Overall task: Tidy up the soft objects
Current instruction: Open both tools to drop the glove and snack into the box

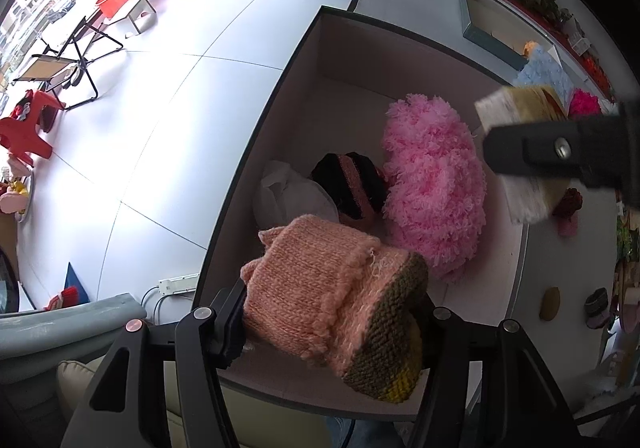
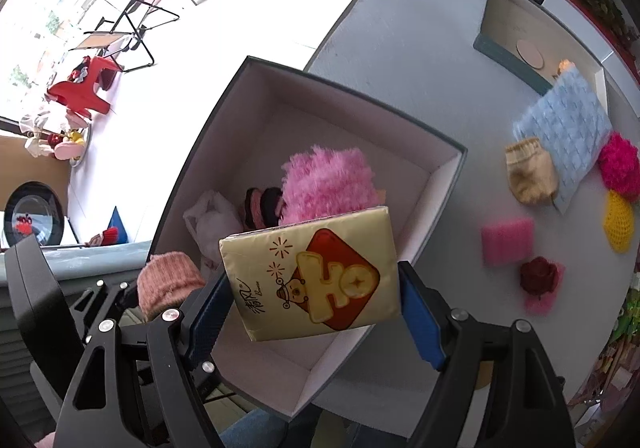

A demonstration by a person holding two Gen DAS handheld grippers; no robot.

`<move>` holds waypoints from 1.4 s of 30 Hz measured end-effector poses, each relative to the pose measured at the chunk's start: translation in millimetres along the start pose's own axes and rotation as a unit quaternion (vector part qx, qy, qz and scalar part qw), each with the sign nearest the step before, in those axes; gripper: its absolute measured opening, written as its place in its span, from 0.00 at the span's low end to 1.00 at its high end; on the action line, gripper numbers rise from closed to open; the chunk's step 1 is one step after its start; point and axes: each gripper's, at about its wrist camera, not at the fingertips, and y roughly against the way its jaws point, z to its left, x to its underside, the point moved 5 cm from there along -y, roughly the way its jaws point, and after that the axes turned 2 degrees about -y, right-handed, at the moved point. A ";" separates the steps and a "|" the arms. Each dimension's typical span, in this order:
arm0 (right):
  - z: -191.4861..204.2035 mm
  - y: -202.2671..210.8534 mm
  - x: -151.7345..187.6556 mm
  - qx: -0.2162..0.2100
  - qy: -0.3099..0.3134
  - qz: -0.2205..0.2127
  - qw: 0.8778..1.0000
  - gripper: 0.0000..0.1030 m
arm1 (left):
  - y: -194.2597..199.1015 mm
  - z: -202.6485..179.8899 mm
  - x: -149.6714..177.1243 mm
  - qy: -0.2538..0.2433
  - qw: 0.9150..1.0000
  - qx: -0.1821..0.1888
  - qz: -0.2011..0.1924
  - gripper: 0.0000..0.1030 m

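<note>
A dark open box [image 1: 260,152] [image 2: 192,184] with pale inner walls holds a fluffy pink thing [image 1: 436,184] [image 2: 328,180], a black-and-pink knit piece [image 1: 352,184] [image 2: 264,208] and a white soft item [image 1: 288,196] [image 2: 212,220]. My left gripper [image 1: 332,324] is shut on a pink knit piece with an olive and yellow end [image 1: 336,304], held over the box's near side. My right gripper [image 2: 316,312] is shut on a yellow tissue pack [image 2: 316,272] [image 1: 520,152], held above the box's right side.
On the grey table [image 2: 460,56] right of the box lie a blue quilted pad [image 2: 564,128], a tan pouch [image 2: 528,172], a magenta pom [image 2: 620,164], a yellow net [image 2: 618,224], a pink sponge [image 2: 508,240] and a dark red knit flower [image 2: 540,276]. A teal open box [image 2: 516,48] stands behind.
</note>
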 end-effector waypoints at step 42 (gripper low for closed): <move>43.3 -46.2 -59.3 -0.003 0.041 0.020 0.999 0.83 | -13.7 1.7 -2.3 0.017 1.000 -0.009 0.006 0.78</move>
